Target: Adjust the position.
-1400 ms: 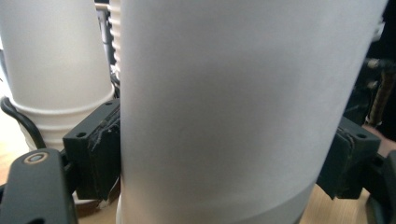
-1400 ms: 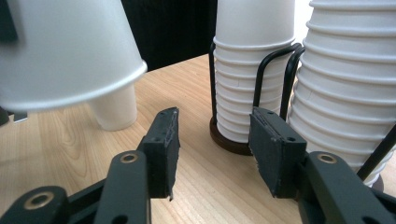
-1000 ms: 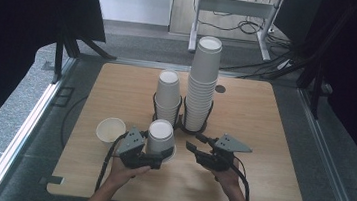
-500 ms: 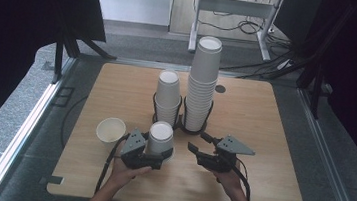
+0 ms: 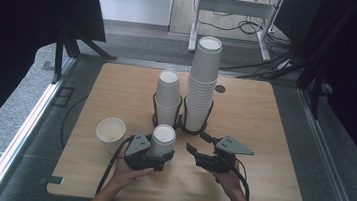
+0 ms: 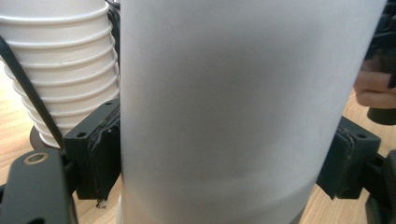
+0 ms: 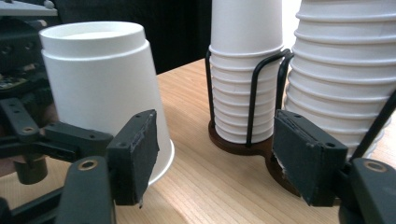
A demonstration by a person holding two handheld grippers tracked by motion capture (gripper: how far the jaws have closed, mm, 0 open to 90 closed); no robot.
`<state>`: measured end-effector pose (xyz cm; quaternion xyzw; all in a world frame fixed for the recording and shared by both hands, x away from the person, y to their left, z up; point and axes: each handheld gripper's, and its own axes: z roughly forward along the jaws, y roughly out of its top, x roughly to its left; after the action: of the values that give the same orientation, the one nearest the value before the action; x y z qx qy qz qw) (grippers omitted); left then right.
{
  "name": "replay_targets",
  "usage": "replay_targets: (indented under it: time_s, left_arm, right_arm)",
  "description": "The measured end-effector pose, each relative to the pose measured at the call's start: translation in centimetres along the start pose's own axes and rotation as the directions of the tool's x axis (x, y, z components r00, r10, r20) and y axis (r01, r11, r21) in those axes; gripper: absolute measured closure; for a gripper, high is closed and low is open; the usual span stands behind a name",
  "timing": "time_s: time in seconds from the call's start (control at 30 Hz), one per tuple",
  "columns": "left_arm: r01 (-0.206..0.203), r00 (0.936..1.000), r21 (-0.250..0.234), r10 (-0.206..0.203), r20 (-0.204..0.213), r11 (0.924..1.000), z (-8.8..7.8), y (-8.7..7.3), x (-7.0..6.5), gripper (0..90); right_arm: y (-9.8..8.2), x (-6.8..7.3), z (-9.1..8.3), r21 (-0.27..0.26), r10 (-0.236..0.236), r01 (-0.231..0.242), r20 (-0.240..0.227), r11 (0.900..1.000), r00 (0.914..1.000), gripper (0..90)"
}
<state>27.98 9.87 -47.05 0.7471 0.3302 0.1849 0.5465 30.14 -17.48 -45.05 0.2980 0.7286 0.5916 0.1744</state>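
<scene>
Since the earlier frames the right gripper [image 5: 199, 143] has let its fingers [image 7: 135, 154] spread, and nothing sits between them now; the left gripper [image 5: 153, 153] has barely shifted. On the counter [image 5: 265, 119] the tall stack [image 5: 203, 83] and the short stack [image 5: 168, 97] stand in their wire holder [image 7: 254, 107], both upside down. Just in front of the short stack is the held cup [image 5: 163, 140], inverted too, with the left gripper's fingers [image 6: 100, 154] clenched on its sides; its rim seems to rest on the wood, though the near side is hidden. A lone cup [image 5: 111, 131] stands mouth up, to the left of the left gripper. The risk, I judge, lies in the squeeze: thin paper walls buckle under a hard pinch, and a dented cup will not nest cleanly. If the released right fingers swing in carelessly they could knock the wire holder and topple the tall stack, which stands just beyond them.
</scene>
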Motion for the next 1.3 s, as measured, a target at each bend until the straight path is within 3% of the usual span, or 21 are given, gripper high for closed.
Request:
replay_targets:
  time_s: [0.4, 0.57, 0.9, 1.3]
  left_arm:
    - [-0.043, 0.9984, 0.04, 0.044, -0.035, 0.9983, 0.5, -0.4, -0.4, 15.5]
    - [-0.084, 0.995, 0.072, 0.088, -0.047, 0.9938, 1.0, -0.7, -0.8, 15.5]
    - [-0.11, 0.9928, 0.101, 0.114, -0.037, 0.9888, 1.8, -1.3, -1.8, 15.5]
    - [-0.168, 0.9849, 0.121, 0.172, -0.02, 0.9783, 2.4, -1.5, -3.4, 15.5]
  right_arm:
    - [0.5, 1.7, 0.2, 0.003, -0.019, 0.019, -0.067, 1.0, 0.9976, 23.3]
    - [0.6, 2.4, 0.6, 0.007, -0.017, 0.018, -0.095, 1.0, 0.9954, 20.9]
    - [0.2, 3.0, 1.3, 0.036, 0.01, -0.005, -0.125, 0.999, 0.9921, 15.0]
    - [-0.4, 3.9, 2.8, 0.074, 0.023, -0.012, -0.14, 0.997, 0.99, 12.1]
